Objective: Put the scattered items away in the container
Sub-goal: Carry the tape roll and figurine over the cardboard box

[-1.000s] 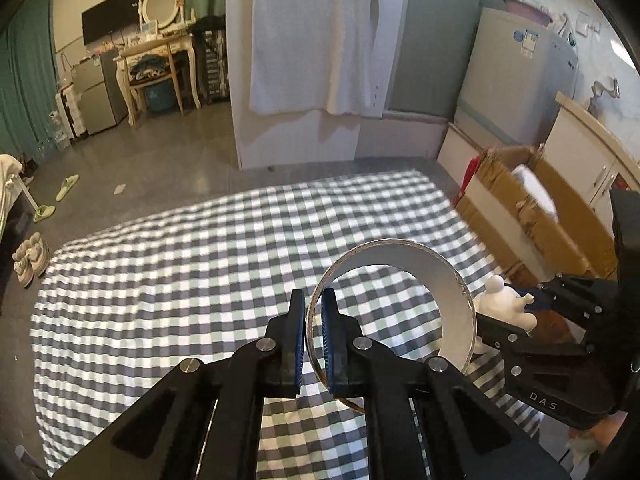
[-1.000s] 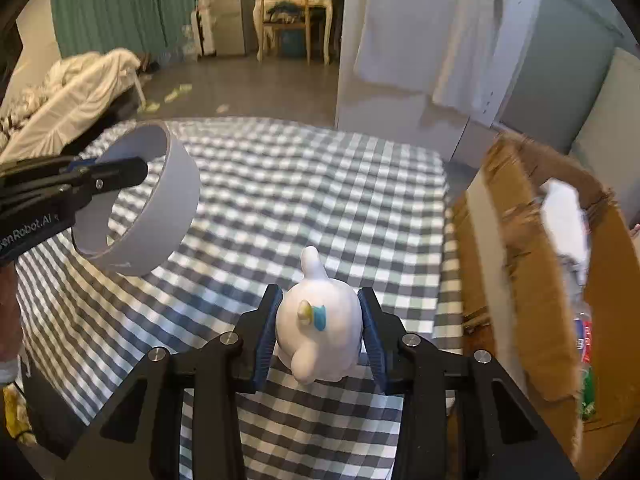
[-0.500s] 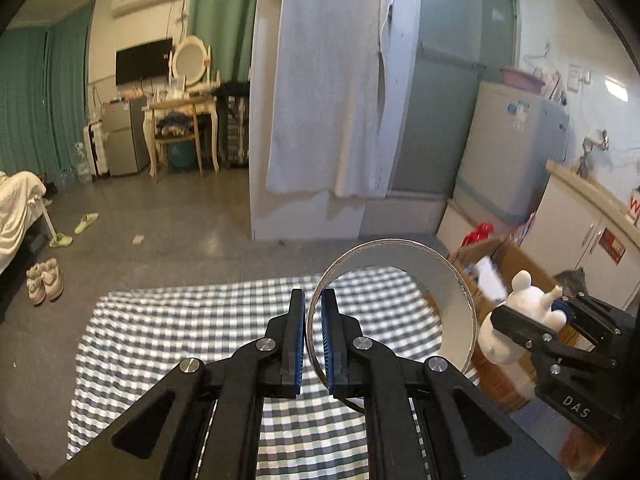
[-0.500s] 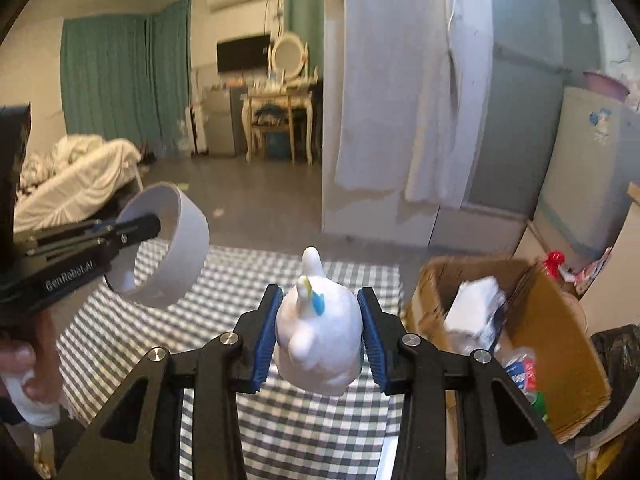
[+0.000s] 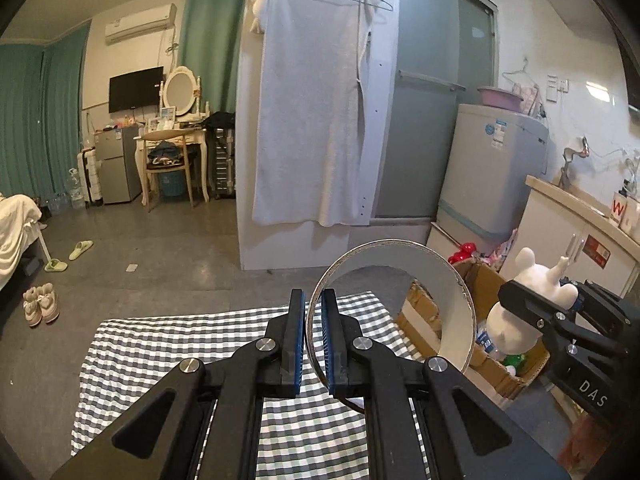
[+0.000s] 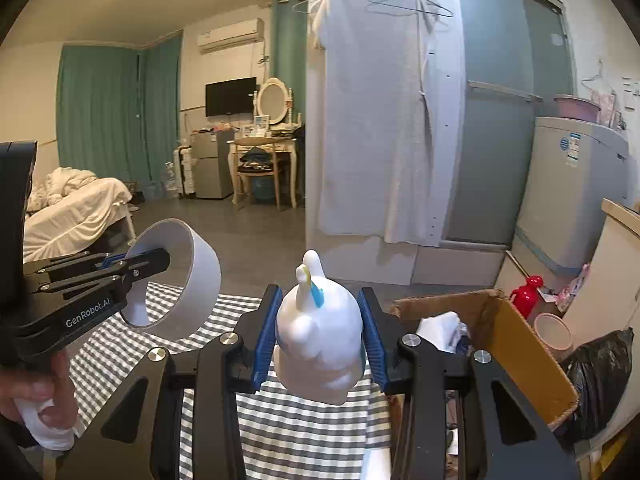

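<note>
Both grippers carry items toward the box

Left wrist view: the left gripper (image 5: pixel 313 336) pinches the tape ring (image 5: pixel 448 300) by its near wall, aloft above the checked table (image 5: pixel 160 344).
Right wrist view: the right gripper (image 6: pixel 320 336) squeezes the white figurine (image 6: pixel 320 344) by its flanks, the cardboard box (image 6: pixel 520 344) just right, likely for dropping in.

black gripper (image 6: pixel 320 336), blue ribbed pads (image 6: pixel 264 336), silver screws
</note>
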The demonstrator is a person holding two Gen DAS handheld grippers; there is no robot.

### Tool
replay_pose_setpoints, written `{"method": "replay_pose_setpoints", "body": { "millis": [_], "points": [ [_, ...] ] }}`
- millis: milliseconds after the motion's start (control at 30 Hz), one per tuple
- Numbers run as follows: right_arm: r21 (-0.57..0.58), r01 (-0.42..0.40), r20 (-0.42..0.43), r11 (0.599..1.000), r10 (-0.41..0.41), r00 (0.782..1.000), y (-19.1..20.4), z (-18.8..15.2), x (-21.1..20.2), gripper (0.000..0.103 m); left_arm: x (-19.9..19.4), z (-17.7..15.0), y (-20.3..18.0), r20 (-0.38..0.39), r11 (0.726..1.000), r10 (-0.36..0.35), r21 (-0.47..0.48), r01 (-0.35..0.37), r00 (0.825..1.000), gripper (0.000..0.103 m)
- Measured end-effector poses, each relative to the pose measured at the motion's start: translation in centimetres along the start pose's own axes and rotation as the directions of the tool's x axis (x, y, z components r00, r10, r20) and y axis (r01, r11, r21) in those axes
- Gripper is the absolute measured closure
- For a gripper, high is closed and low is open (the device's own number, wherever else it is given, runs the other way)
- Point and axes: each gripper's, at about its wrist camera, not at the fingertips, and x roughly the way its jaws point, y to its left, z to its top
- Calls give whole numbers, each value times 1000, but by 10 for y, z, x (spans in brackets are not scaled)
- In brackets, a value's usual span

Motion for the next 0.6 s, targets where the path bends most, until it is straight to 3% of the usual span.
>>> {"method": "replay_pose_setpoints", "body": {
  "millis": [267, 600],
  "points": [
    [41, 90, -5, 995, -90, 996, -40, -5, -14, 64, 16, 1, -35, -15, 998, -59, 35, 60, 998, 95],
    [109, 216, -43, 970, -212, 976, -107, -20, -28, 64, 48, -5, -106, -67, 982, -156, 98, 162, 985, 95]
  ]
}}
